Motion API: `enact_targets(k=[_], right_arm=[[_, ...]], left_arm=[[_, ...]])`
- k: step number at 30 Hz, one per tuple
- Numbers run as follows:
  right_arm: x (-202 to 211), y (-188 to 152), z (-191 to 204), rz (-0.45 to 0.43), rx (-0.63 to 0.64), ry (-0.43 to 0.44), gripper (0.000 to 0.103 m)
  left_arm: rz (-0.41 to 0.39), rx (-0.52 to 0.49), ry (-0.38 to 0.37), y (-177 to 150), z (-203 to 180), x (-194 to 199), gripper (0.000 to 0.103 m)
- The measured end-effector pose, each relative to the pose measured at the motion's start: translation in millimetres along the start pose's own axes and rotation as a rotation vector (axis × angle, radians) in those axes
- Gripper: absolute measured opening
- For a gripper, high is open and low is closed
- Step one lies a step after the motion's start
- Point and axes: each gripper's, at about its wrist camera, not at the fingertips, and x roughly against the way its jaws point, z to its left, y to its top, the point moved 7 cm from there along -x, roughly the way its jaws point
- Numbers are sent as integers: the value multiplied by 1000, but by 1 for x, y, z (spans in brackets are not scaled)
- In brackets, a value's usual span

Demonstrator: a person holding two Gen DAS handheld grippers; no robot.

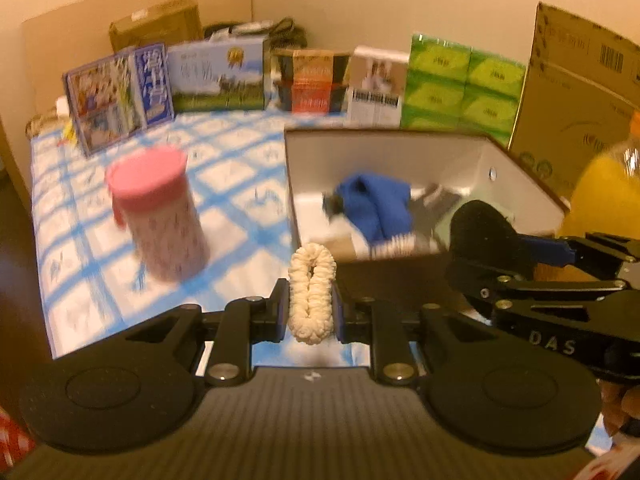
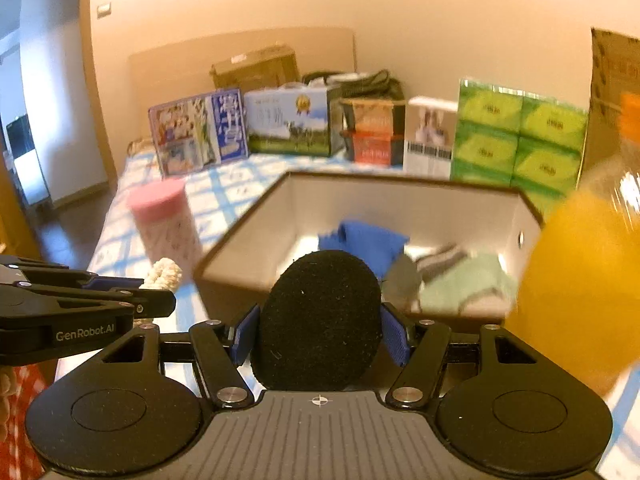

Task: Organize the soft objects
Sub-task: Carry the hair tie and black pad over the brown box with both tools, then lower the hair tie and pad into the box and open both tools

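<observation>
My left gripper (image 1: 311,304) is shut on a cream scrunchie (image 1: 311,292) and holds it above the blue checked cloth, just left of the open box (image 1: 524,172). My right gripper (image 2: 320,334) is shut on a round black pad (image 2: 320,320) in front of the box's near wall (image 2: 232,280); the pad also shows in the left wrist view (image 1: 484,228). Inside the box lie a blue cloth (image 1: 380,204), a green cloth (image 2: 464,280) and a grey striped piece (image 2: 440,260). The scrunchie also shows in the right wrist view (image 2: 162,272).
A pink-lidded canister (image 1: 160,212) stands on the cloth left of the box. An orange juice bottle (image 2: 580,280) stands close on the right. Cartons, a book and green tissue packs (image 1: 460,84) line the back. A tall cardboard box (image 1: 580,92) stands at the far right.
</observation>
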Motion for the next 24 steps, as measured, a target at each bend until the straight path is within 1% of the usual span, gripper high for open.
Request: enact_targets(k=[5, 8, 10, 15, 19, 24], right_arm=[[-24, 36, -8, -47, -25, -47, 64], [-46, 53, -17, -44, -54, -94, 64], [-62, 61, -26, -32, -97, -130, 64], [-98, 69, -53, 17, -164, -234, 64], [-121, 72, -74, 43, -216, -293, 64], [-141, 76, -94, 56, -262, -362, 66]], left_arm=[[-44, -19, -17, 39, 5, -18, 20], [-44, -10, -52, 58, 7, -37, 20], [-39, -13, -80, 69, 5, -51, 20], [-21, -33, -109, 88, 0, -89, 20], [-3, -33, -116, 101, 1, -120, 20], [15, -22, -121, 110, 1, -148, 21]])
